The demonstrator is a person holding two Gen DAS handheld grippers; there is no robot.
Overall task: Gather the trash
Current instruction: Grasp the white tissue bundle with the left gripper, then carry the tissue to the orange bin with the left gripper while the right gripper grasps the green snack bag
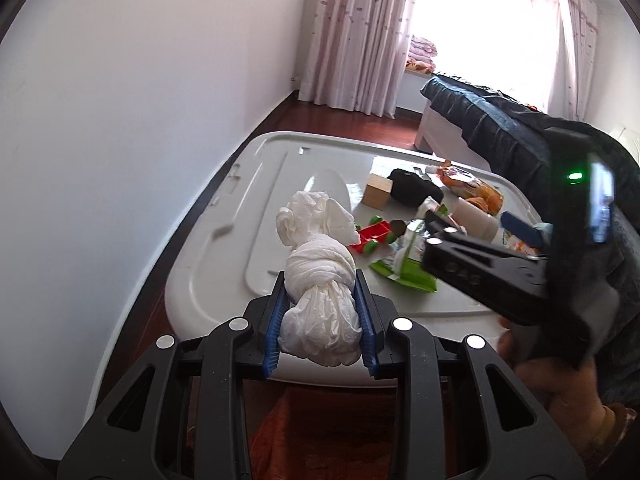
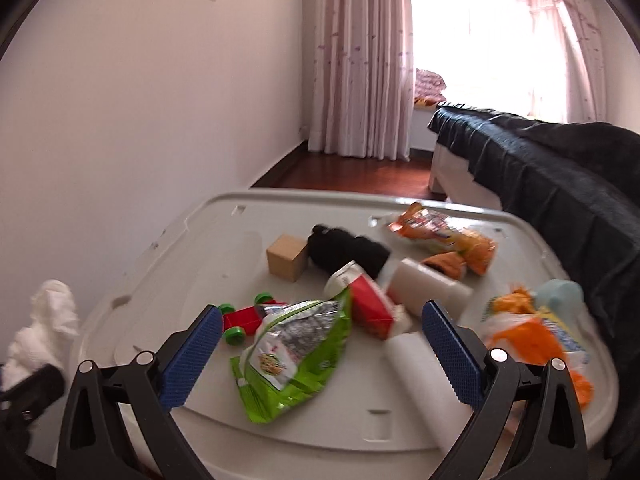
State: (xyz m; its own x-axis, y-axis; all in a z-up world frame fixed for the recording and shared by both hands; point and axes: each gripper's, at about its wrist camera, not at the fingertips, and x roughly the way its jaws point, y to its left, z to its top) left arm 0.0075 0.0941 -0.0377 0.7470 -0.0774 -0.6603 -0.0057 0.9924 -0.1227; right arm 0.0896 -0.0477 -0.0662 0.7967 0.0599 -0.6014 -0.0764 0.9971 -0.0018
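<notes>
Crumpled tissue (image 1: 320, 280) sits clamped in the left gripper (image 1: 320, 320); right gripper (image 2: 320, 356) spread wide above the green snack bag (image 2: 296, 356), print unreadable.

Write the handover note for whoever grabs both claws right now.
Left claw: shut on the white tissue wad, held above the near edge of the white bin lid.
Right claw: open and empty, over the green snack bag.
Still on the lid: green snack bag, orange snack bag, red carton, orange wrapper, plus a wooden block and a toy car.
Done: tissue wad picked up.
Left: bin the wad, likely take the green bag next, then the other wrappers.
</notes>
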